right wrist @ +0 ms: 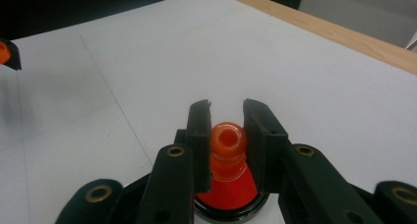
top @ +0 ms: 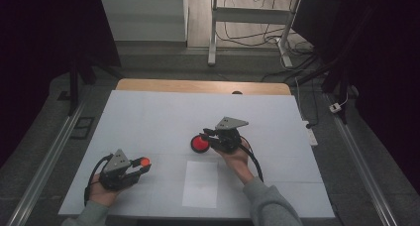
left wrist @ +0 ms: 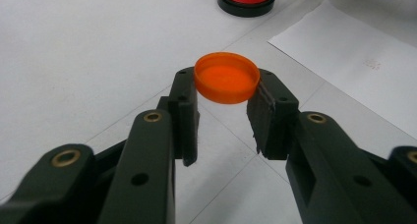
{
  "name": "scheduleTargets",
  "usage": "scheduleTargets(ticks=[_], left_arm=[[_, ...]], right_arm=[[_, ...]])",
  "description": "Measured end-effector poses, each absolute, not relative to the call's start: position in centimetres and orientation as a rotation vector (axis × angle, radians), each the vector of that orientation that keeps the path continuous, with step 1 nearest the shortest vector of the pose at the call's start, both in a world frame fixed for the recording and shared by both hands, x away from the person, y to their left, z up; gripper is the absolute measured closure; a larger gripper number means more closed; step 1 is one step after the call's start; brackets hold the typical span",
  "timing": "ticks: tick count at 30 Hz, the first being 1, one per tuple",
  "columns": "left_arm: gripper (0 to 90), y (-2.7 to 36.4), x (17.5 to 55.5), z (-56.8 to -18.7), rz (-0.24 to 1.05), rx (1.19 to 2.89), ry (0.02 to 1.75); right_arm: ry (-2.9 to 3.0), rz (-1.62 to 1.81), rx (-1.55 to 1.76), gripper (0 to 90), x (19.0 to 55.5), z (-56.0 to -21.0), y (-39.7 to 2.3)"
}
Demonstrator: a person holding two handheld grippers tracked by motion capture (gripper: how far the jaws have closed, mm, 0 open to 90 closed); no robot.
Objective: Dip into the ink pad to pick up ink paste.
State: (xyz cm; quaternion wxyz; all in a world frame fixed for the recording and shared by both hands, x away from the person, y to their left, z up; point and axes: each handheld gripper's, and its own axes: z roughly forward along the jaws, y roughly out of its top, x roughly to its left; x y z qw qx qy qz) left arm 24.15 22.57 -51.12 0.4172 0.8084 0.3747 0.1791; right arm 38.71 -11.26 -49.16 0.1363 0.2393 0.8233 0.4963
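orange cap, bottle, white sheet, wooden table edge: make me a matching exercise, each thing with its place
Things:
1. orange cap
2. red bottle
3. white sheet
4. wooden table edge

Places:
A. lying flat on the white mat near the person, between the two hands
B. far side, beyond the white mat
C. clamped at its neck in the right gripper, standing on the mat
D. held at the tips of the left gripper, above the mat

Pairs: 1-D, 2-C, 3-A, 4-B
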Motion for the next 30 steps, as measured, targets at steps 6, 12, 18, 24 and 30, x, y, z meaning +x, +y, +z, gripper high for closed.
scheduleTargets(ticks=[6,12,18,24,30], left_arm=[[65.1,22.6,24.1,-51.1,0.449,2.029,0.942],[65.0,22.6,24.1,-51.2,0.448,2.029,0.943],[65.0,22.6,24.1,-51.2,0.447,2.03,0.942],[65.0,22.6,24.1,-51.2,0.45,2.029,0.942],[65.0,22.6,24.1,-51.2,0.45,2.033,0.948]], right_arm=[[2.405,1.397,0.692,72.9,39.1,-49.8,-10.7],[2.428,1.361,0.698,72.9,39.7,-50.4,-10.2],[2.451,1.325,0.695,73.0,39.8,-50.7,-9.9],[2.464,1.291,0.697,73.0,39.9,-51.0,-9.7],[2.456,1.288,0.688,73.0,40.0,-51.2,-9.4]])
